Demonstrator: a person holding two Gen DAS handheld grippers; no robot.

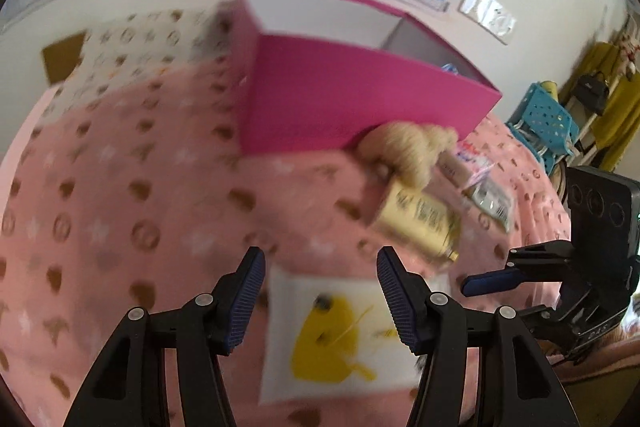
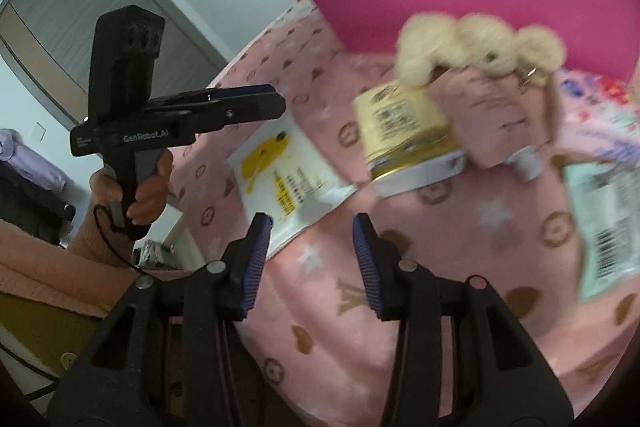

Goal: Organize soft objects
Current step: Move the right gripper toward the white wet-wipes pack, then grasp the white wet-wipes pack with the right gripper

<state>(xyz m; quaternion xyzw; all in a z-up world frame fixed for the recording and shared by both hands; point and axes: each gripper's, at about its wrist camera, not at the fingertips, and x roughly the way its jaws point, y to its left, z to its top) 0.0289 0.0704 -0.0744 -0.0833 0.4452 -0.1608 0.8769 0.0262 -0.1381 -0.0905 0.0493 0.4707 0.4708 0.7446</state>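
Both tongs stand spread and pinch nothing. Left tongs (image 1: 320, 293) hang over a white packet (image 1: 340, 335) with a yellow print, which lies flat on the pink bedspread (image 1: 132, 211) between the blue pads. Right tongs (image 2: 310, 263) hover over bare bedspread, with the same packet just beyond the left pad. A hand (image 2: 136, 187) grips the left tool's handle at the left of the right view. Farther out lies a cluster: a gold box (image 1: 418, 223), a fluffy cream toy (image 1: 408, 147) touching the box's far end, a pink pack (image 2: 496, 111) beside it, and a pale packet (image 2: 604, 219) at the right. Behind them stands an open magenta box (image 1: 352, 99), its near wall just behind the toy. All of it is blurred.
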